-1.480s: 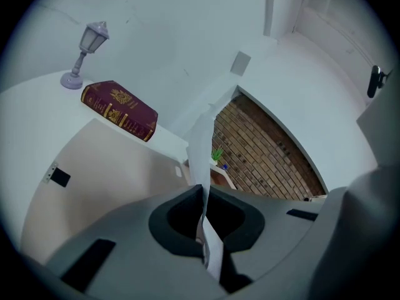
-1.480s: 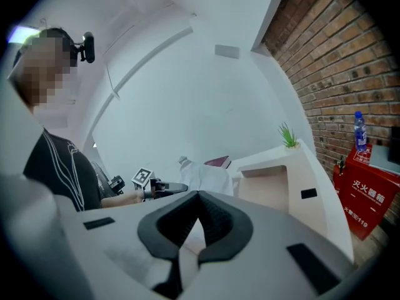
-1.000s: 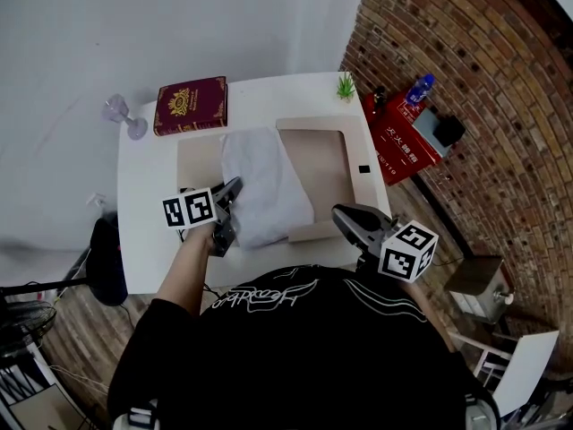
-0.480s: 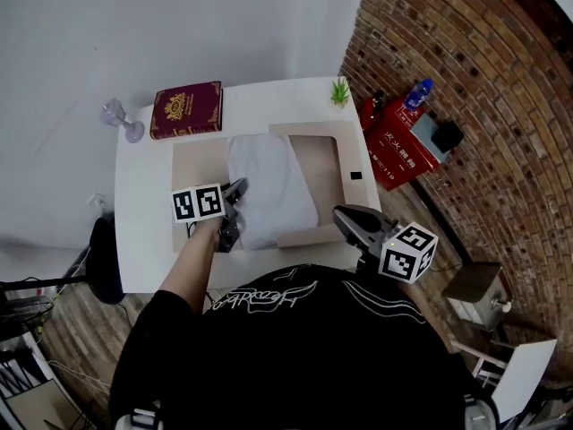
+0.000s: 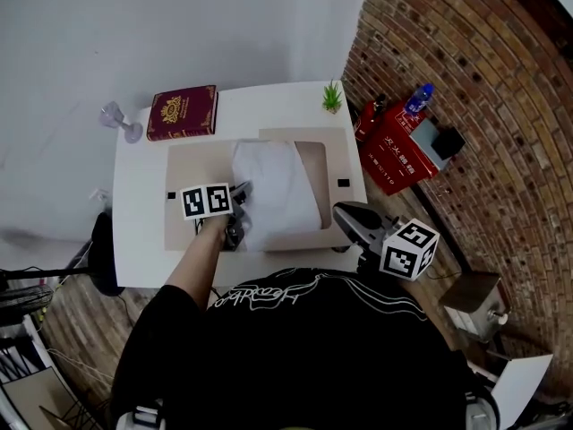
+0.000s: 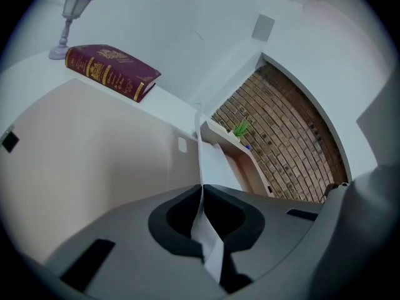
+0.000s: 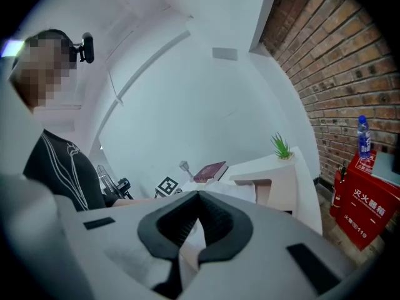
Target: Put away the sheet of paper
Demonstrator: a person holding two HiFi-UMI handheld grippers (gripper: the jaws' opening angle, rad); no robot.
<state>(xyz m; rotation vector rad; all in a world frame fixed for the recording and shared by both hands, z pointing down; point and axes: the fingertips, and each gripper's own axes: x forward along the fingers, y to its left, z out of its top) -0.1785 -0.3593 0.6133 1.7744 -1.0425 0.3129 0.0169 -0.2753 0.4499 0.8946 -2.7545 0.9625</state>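
White table (image 5: 134,204) bearing an open tan folder (image 5: 192,168), with the sheet of paper (image 5: 273,186) draped across the folder's middle. Compared with a second earlier, the sheet lies lower and flatter on the folder. Its near left edge has been carried down by the left gripper (image 6: 201,187), whose jaws are clamped on that edge. The right gripper (image 7: 197,194) has its jaws together on a thin pale strip, apparently the folder's right cover edge. Judged stage: sheet nearly seated; release and closing the cover remain.
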